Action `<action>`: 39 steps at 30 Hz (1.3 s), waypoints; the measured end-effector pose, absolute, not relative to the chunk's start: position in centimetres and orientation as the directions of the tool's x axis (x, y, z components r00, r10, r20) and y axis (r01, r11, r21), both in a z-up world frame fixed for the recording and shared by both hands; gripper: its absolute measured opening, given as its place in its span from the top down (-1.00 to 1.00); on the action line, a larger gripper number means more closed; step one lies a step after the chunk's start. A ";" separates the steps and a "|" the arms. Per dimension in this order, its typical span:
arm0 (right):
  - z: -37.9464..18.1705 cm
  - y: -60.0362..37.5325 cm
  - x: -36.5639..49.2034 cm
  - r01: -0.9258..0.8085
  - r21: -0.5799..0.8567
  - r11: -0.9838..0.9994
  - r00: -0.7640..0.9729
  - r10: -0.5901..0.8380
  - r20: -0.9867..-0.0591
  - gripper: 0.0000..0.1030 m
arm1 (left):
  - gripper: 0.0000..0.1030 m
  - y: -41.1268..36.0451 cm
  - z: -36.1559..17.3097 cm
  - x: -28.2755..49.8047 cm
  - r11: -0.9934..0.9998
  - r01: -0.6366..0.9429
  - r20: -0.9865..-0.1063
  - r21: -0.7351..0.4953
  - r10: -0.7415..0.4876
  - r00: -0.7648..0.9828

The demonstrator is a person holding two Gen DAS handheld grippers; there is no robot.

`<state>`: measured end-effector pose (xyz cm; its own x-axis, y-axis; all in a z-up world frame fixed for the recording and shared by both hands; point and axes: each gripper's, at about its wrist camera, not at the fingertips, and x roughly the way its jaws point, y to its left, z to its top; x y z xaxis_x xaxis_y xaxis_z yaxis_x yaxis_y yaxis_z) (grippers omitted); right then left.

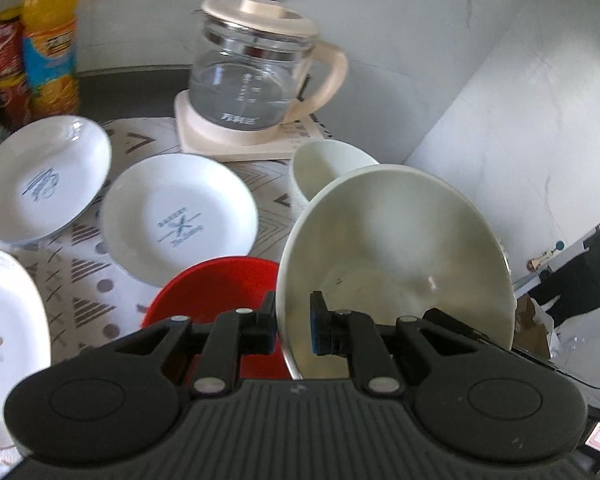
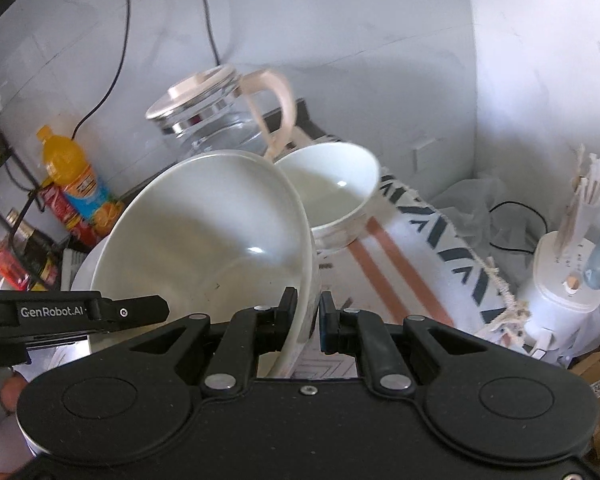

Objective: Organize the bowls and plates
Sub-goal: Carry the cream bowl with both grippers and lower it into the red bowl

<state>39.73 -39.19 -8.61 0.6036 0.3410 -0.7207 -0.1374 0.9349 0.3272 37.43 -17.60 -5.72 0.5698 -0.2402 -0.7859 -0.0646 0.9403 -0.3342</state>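
Both grippers flank the large cream ceramic bowl (image 1: 396,248): left gripper (image 1: 293,322) straddles its rim loosely, right gripper (image 2: 309,320) pinches its rim. At ten o'clock, two white printed plates (image 1: 44,178) lie unstacked (sorting looks barely begun); the red plate (image 1: 216,292) and small white bowl (image 2: 332,188) sit empty.
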 end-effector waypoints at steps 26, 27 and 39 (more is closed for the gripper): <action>-12.2 -34.0 40.0 -0.206 0.264 0.942 0.499 0.333 -0.800 0.85 | 0.71 -13.5 -10.4 34.5 0.925 -0.219 -0.856 -0.311 -0.173 0.487; -12.4 -34.0 40.1 -0.200 0.260 0.945 0.500 0.327 -0.802 0.85 | 0.71 -13.5 -10.4 34.5 0.924 -0.226 -0.854 -0.307 -0.163 0.495; -13.9 -33.0 41.0 -0.172 0.246 0.954 0.473 0.299 -0.829 0.80 | 0.71 -11.7 -8.8 35.3 0.928 -0.247 -0.845 -0.280 -0.116 0.522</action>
